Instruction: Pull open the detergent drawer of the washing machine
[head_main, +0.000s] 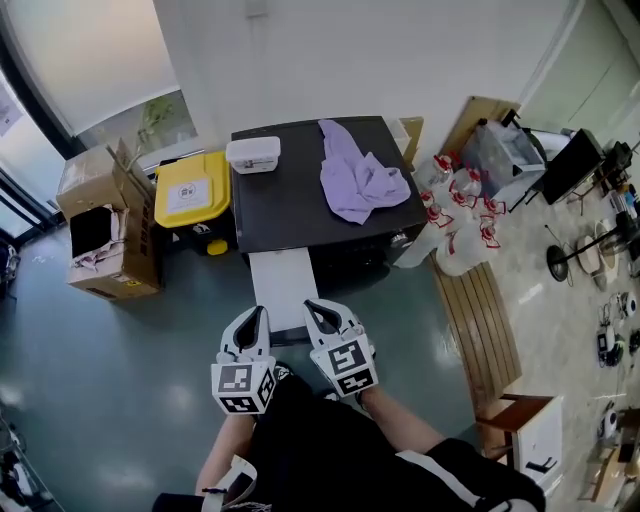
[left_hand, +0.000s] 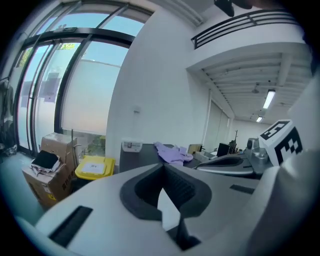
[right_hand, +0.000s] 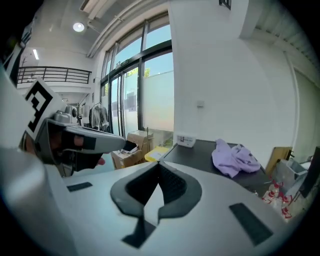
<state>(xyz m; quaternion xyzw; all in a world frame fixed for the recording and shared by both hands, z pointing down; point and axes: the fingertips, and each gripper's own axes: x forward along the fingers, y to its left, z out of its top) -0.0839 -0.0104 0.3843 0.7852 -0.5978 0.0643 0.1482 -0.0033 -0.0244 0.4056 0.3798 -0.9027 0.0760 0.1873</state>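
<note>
Found left claw (head_main: 257, 318) and right claw (head_main: 315, 312) both pressed together, empty, short of washing machine (head_main: 300, 190). Noted white panel (head_main: 283, 285) jutting from its front, possibly the detergent drawer. Judged approach stage; next calls for opening one claw, reaching down.

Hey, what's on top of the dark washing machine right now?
The washing machine carries a white lidded box at its far left corner and a crumpled purple cloth. Anything beneath the cloth is covered.

Lilac cloth (head_main: 362, 182), white tub (head_main: 253, 154), yellow-lidded bin (head_main: 192, 190), open cardboard box (head_main: 105, 225)
</note>
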